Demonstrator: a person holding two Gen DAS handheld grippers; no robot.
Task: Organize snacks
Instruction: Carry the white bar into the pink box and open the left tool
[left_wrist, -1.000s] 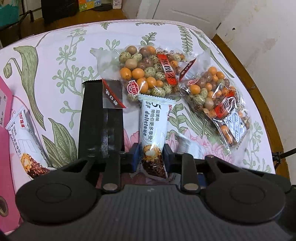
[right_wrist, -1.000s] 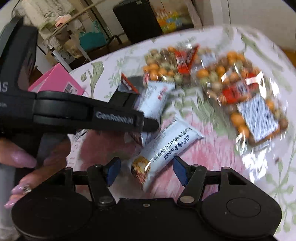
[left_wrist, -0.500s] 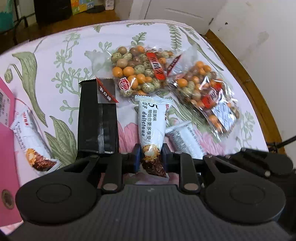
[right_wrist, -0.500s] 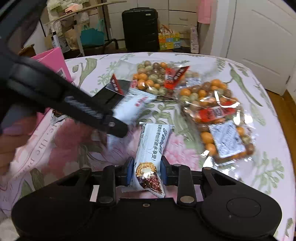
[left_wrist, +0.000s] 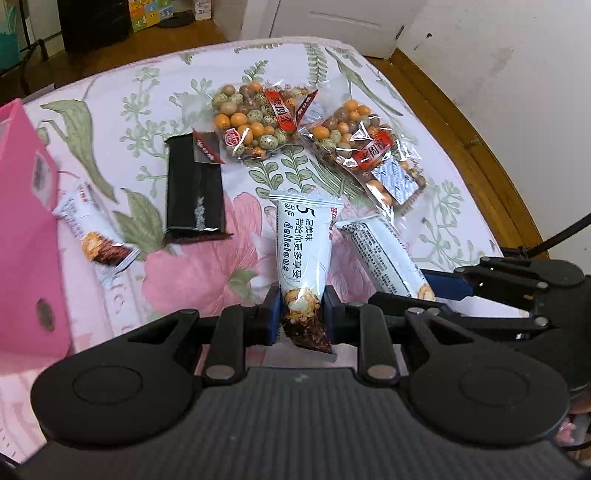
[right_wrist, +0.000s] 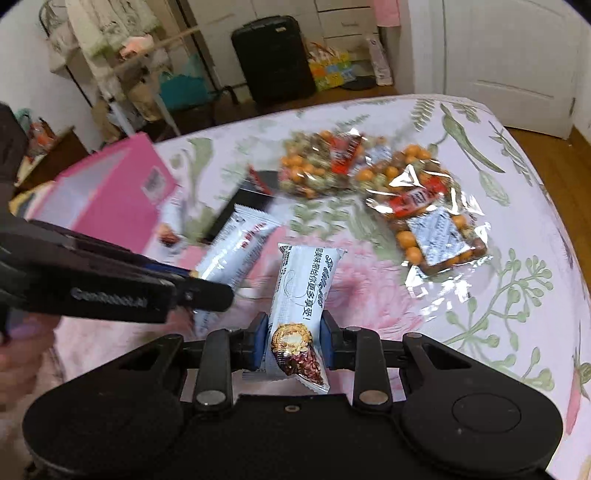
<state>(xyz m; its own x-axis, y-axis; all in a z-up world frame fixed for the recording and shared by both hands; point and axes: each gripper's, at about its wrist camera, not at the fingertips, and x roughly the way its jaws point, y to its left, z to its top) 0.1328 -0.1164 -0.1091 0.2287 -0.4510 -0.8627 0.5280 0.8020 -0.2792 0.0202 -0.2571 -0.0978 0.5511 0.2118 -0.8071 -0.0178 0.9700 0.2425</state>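
My left gripper (left_wrist: 301, 314) is shut on a white snack bar (left_wrist: 303, 243) and holds it above the floral tablecloth. My right gripper (right_wrist: 293, 343) is shut on a second white snack bar (right_wrist: 304, 291), also lifted. In the left wrist view the right gripper's bar (left_wrist: 384, 254) shows at the right. In the right wrist view the left gripper's bar (right_wrist: 236, 247) shows at the left. A third white bar (left_wrist: 94, 236) lies beside a pink box (left_wrist: 26, 236).
A black packet (left_wrist: 194, 192) lies on the table. Two clear bags of orange and speckled nuts (left_wrist: 255, 122) (left_wrist: 362, 147) lie beyond it. The table's wooden edge (left_wrist: 476, 147) runs along the right. A black suitcase (right_wrist: 273, 59) stands beyond the table.
My right gripper closed on its snack bar and lifted it. My left gripper, holding its bar, rose and pulled back, so the pink box came into view.
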